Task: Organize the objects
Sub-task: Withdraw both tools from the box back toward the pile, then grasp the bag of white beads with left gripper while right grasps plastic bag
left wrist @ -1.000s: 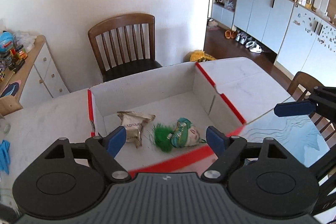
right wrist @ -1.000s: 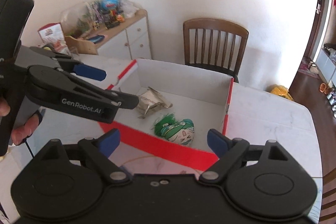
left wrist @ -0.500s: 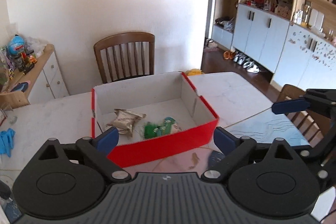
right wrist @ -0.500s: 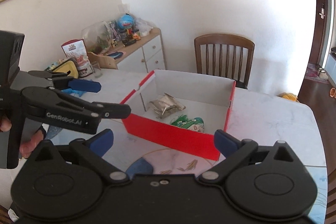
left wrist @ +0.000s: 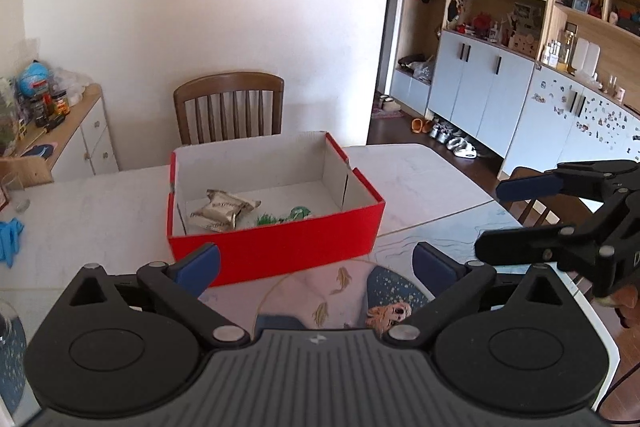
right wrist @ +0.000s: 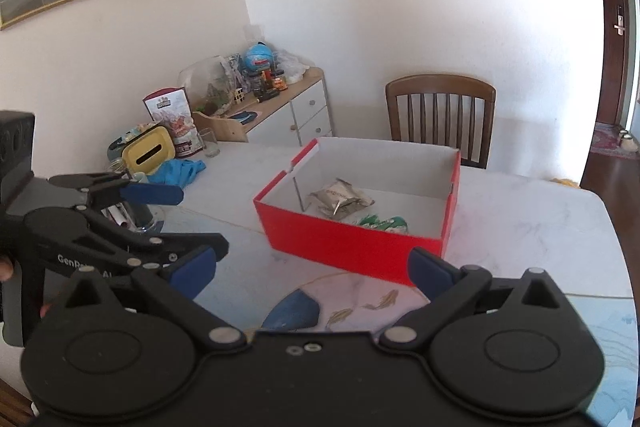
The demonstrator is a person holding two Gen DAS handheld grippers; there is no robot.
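A red cardboard box [left wrist: 276, 251] [right wrist: 344, 239] with a white inside stands on the marble table [left wrist: 100, 219]. Inside it lie a silver snack packet [left wrist: 224, 209] [right wrist: 340, 201] and a green plush toy [left wrist: 292, 215] [right wrist: 384, 223]. My left gripper [left wrist: 316, 263] [right wrist: 192, 219] hovers in front of the box; its jaws are opening and nothing is between them. To its right, my right gripper [right wrist: 312, 269] [left wrist: 496, 219] is held wide open and empty, also short of the box.
A wooden chair [left wrist: 228, 111] stands behind the table. The sideboard [right wrist: 288, 111] at the left carries jars and clutter. A blue cloth [right wrist: 180, 171], a yellow box [right wrist: 148, 155] and a glass [right wrist: 208, 143] sit at the table's left. A fish-print mat [left wrist: 340, 287] lies under the grippers.
Both grippers have drawn back from over the box, so its red front wall now shows in full. The jaws of both stand wider than before.
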